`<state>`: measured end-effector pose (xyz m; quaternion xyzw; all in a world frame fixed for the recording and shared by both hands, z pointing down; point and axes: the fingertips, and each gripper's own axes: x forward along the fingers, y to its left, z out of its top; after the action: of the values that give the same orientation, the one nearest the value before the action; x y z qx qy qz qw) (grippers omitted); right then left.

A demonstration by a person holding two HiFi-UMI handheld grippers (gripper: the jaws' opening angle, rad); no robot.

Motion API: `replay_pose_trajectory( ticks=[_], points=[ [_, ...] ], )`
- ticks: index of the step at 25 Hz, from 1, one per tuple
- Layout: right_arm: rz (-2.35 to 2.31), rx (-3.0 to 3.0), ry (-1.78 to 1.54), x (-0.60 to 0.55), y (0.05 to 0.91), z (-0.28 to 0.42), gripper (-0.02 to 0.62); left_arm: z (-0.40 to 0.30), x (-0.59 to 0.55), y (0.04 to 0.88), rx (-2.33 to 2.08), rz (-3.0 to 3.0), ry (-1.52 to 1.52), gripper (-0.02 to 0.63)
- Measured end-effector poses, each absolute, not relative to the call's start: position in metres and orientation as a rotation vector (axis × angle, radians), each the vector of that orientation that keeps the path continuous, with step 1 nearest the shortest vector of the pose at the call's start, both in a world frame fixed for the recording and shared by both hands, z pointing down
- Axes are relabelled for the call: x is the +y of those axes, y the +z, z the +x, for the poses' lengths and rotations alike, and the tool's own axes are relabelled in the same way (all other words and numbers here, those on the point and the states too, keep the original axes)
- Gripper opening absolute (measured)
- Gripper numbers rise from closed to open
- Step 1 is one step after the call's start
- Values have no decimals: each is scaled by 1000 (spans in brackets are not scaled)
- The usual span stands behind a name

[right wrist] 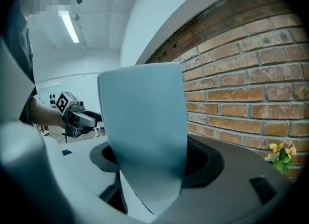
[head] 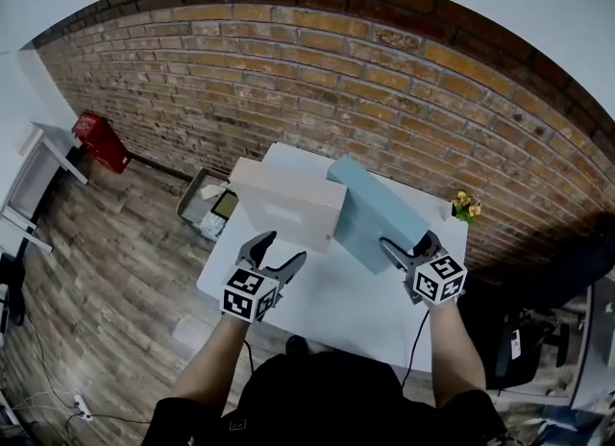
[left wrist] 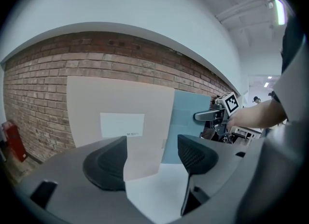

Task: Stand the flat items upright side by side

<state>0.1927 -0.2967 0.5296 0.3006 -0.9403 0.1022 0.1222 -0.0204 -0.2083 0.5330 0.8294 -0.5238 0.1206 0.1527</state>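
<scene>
A beige flat box (head: 288, 204) stands upright on the white table (head: 336, 305), its white label facing the left gripper view (left wrist: 120, 121). Beside it on the right a blue-grey flat box (head: 370, 209) stands on edge, leaning a little. My left gripper (head: 285, 247) is open just short of the beige box, with nothing between its jaws (left wrist: 152, 158). My right gripper (head: 407, 240) straddles the near end of the blue-grey box (right wrist: 145, 131), which fills the gap between the jaws. The left gripper view also shows the right gripper (left wrist: 212, 116) at the blue-grey box (left wrist: 186, 121).
A brick wall runs close behind the table. A small pot of yellow flowers (head: 466, 207) sits at the table's far right corner. On the wooden floor to the left are a grey crate (head: 207, 204) and a red object (head: 101, 141).
</scene>
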Motion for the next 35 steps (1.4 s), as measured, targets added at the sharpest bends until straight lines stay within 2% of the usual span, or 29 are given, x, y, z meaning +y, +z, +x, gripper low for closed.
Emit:
replay_pose_trajectory(
  ticks=[20,35],
  points=[
    [532,-2778,281,-269,529,140,334,-62,-220,509,-1803,2128,306,345],
    [398,-2764,304,-229,532,74,345,-84,-213,511,-1625,2248,324,344]
  ],
)
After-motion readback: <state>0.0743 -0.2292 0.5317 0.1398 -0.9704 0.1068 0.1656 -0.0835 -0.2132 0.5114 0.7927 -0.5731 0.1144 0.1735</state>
